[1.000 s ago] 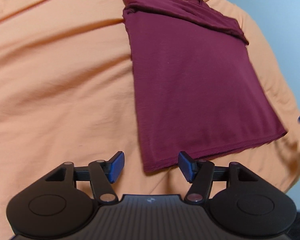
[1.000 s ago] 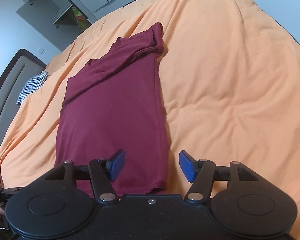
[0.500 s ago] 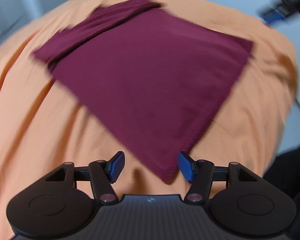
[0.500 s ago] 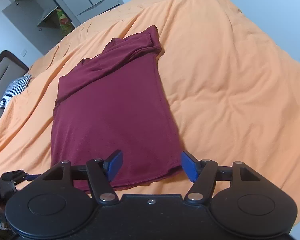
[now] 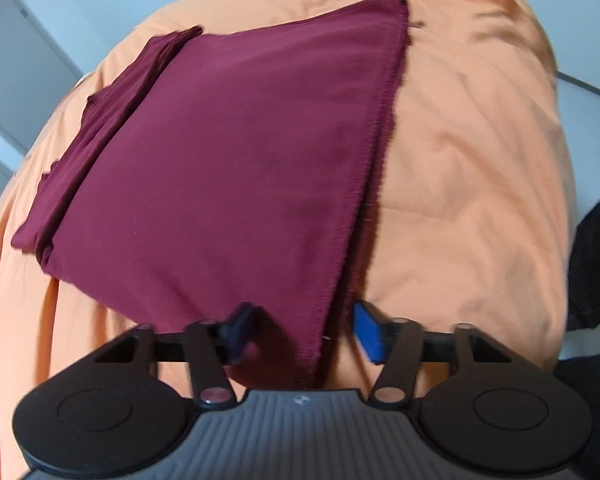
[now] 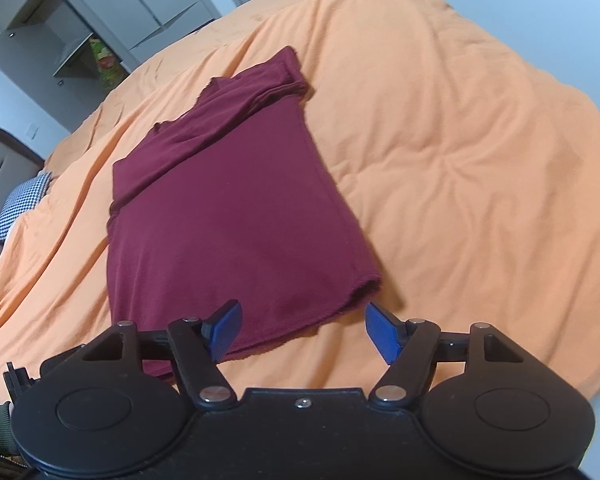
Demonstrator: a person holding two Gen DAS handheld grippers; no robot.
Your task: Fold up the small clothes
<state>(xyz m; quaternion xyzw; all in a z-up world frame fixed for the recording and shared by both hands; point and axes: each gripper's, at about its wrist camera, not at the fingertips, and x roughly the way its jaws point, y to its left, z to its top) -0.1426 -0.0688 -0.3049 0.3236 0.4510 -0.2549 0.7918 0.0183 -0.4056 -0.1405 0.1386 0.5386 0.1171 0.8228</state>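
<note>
The left hand-held gripper (image 5: 302,334) is down at the near corner of the dark red shirt (image 5: 228,168), and its jaws are closing with that corner of cloth lying between them. The pads do not yet look pressed on the fabric: the right pad stands clear of the hem edge, and the left pad is partly hidden by the cloth, so a firm pinch cannot be confirmed. The right hand-held gripper (image 6: 302,330) hovers at the other near corner of the shirt (image 6: 228,216), its jaws spreading wider, with the hem just ahead of the pads and nothing gripped.

The shirt lies flat on the orange bed cover (image 6: 460,152), near the middle of the bed. It already looks partly folded: the sides seem turned in so the body forms a long, narrow rectangle, and a bunched band of cloth, probably the sleeves and collar, sits across the far end.

Judging from this, the lengthwise folds are done and the crosswise fold is what remains. Both grippers are lined up along the bottom hem, so the step in hand is likely to pinch the two near corners and carry the hem up toward the collar end, perhaps followed by one more fold to make a compact bundle.
</note>
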